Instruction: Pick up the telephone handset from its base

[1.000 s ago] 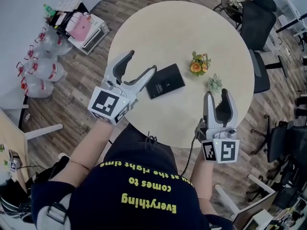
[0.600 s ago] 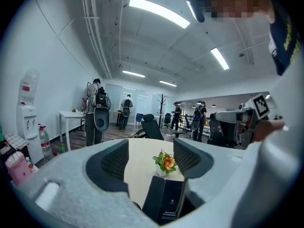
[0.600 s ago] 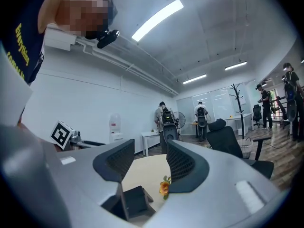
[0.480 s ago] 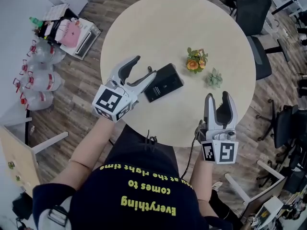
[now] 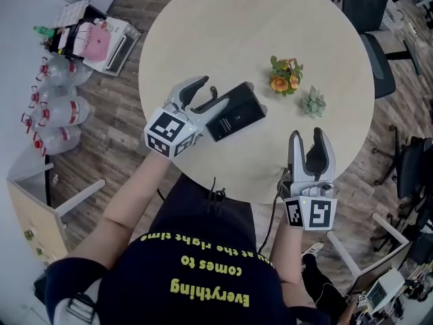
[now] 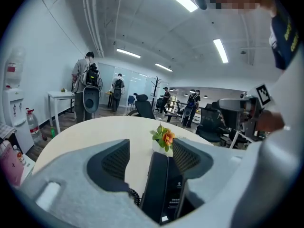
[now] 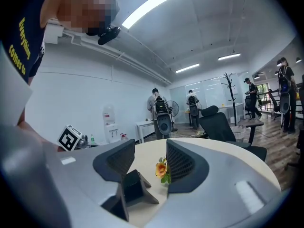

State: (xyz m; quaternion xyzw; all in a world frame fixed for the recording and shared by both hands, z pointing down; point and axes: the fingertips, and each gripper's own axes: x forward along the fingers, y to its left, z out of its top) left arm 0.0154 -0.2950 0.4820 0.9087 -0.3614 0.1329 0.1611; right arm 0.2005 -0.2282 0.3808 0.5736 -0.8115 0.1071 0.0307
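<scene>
The left tongs (image 6: 149, 147), just closing slightly, loosely straddle the handset (image 6: 156, 189).

table (image 5: 203, 39) beige | phone (image 5: 233, 117) black | flower (image 5: 284, 76) orange, green leaves | succulent (image 5: 314, 103) pale green | left gripper (image 5: 215, 90), right gripper (image 5: 306, 137) grey, black pads (image 6: 111, 161) | cubes (image 5: 169, 133) black-white squares | shirt (image 5: 203, 269) navy, yellow lettering | floor (image 5: 115, 134) brown wood-grain

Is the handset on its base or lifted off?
On its base: the handset lies flat along it, between the open left tongs, ungripped.

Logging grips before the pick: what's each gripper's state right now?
Left gripper: open, jaws just closed slightly, handset between them, not gripped.
Right gripper: open, empty.
</scene>
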